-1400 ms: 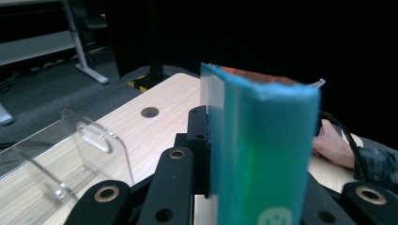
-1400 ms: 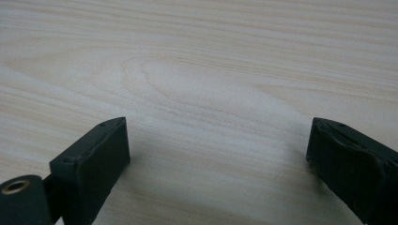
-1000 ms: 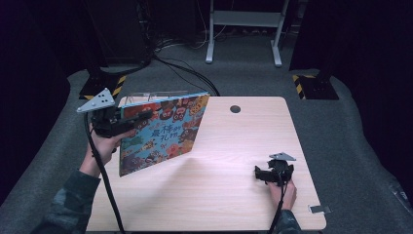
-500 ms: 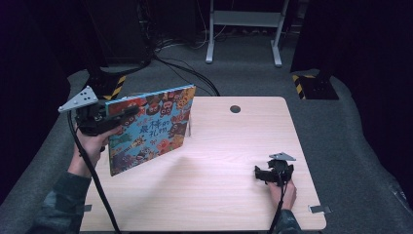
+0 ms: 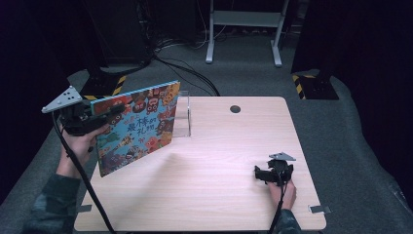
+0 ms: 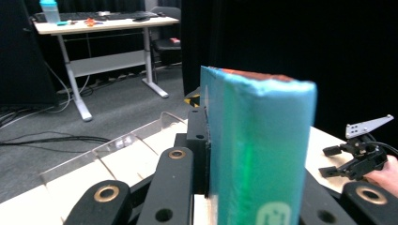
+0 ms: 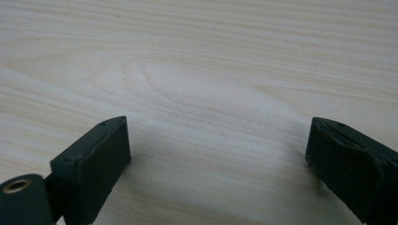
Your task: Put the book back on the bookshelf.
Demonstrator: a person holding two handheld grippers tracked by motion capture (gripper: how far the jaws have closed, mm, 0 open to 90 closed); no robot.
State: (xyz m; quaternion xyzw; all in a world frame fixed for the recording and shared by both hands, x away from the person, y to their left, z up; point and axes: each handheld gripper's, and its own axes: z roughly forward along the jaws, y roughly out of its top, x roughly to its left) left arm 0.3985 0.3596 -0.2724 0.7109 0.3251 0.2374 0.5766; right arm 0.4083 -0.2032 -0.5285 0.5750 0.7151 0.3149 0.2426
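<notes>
Your left gripper (image 5: 100,120) was clamped on the book (image 5: 139,126) (colourful cover facing you), held tilted above the table's (image 5: 209,195) left edge, just beside the clear stand (image 5: 182,117); your right gripper (image 5: 265,174) rested apart-jawed well right of that stand.

Black grippers (image 5: 275,171) with brass rivets, grey three-cornered plates (image 5: 62,99), black cables, dark patterned sleeves (image 5: 46,204).

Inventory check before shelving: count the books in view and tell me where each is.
1. The book is clamped in the left gripper, held upright over the table's left edge, in front of the clear rack. Its spine faces the left gripper view.
</notes>
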